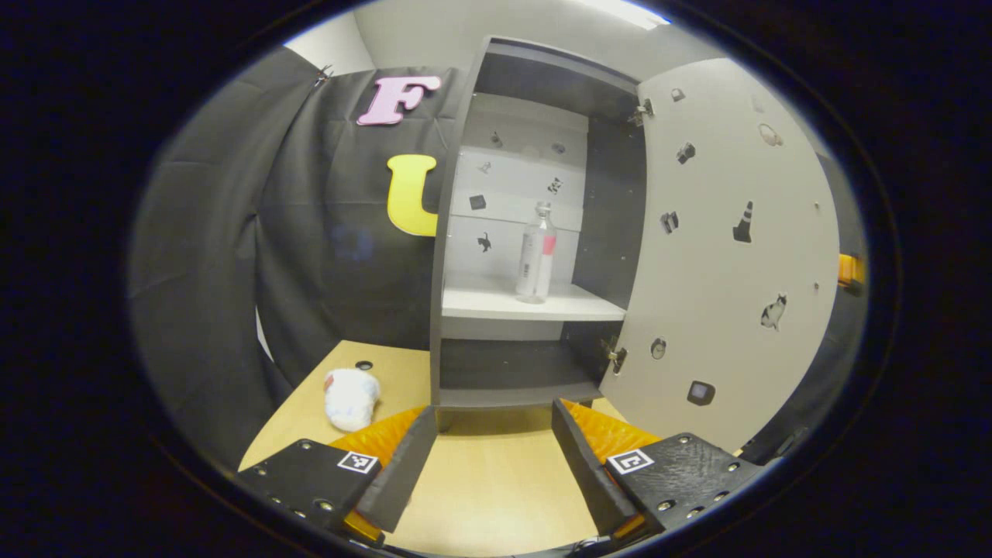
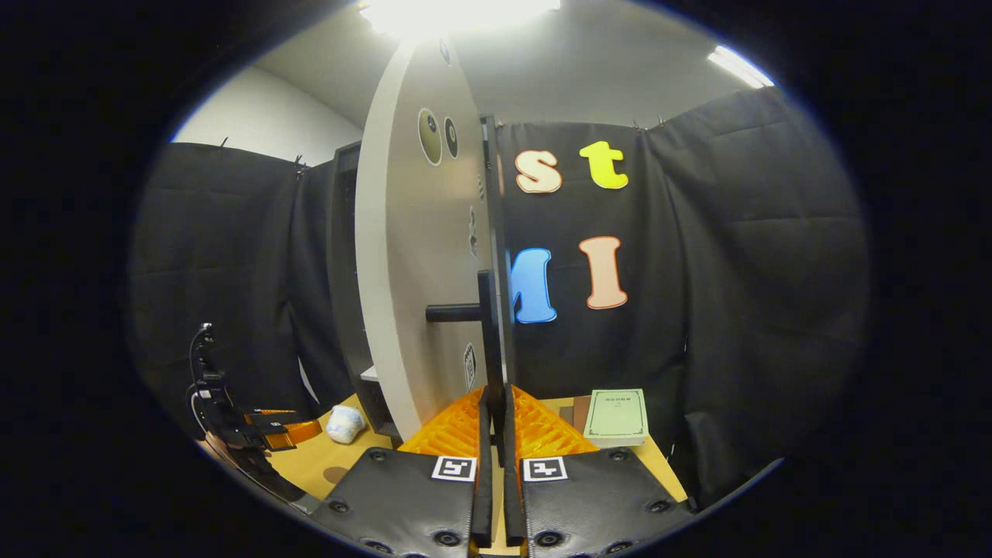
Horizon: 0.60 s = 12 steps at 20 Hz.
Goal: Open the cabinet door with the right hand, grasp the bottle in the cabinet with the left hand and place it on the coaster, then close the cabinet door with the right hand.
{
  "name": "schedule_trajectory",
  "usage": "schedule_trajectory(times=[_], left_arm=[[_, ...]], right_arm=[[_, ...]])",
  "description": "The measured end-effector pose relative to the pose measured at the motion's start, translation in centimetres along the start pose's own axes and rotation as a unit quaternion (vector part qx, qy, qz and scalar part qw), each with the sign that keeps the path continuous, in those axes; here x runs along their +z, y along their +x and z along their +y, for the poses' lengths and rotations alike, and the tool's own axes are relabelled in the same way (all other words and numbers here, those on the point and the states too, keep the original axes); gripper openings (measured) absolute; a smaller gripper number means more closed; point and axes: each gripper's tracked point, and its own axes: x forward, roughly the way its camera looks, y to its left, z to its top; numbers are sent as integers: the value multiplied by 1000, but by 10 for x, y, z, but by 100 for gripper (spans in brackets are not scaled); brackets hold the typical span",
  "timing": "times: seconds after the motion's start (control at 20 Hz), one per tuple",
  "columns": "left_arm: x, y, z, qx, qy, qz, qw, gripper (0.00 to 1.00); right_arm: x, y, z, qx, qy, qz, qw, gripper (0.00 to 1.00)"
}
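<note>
The cabinet [image 1: 457,232] stands open, its pale door [image 1: 728,256] swung out to the right. A clear bottle [image 1: 535,252] with a pink-and-white label stands upright on the white shelf [image 1: 496,304]. My left gripper [image 1: 492,457] is open and empty, low over the wooden table in front of the cabinet, well short of the bottle. In the right gripper view my right gripper [image 2: 496,407] is shut on the free edge of the door [image 2: 422,256], below its black handle [image 2: 457,312]. The left gripper [image 2: 263,430] shows there at lower left.
A white crumpled lump [image 1: 350,397] lies on the wooden table [image 1: 480,496] left of the cabinet base. A green booklet [image 2: 616,416] lies on the table right of the door. Black cloth walls close in the booth.
</note>
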Motion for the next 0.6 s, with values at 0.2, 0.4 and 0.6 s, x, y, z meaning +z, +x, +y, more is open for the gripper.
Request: schedule_trajectory(times=[0.2, 0.4, 0.6], left_arm=[[-2, 7, -6, -14, 3, 10, 1000, 91], [9, 30, -21, -42, -5, 11, 999, 92], [27, 49, -30, -62, 5, -4, 998, 92]], right_arm=[[0, 0, 3, -4, 14, -9, 1000, 5], [-3, -8, -4, -29, 24, -1, 999, 6], [-9, -26, -19, -80, 33, 14, 996, 7]])
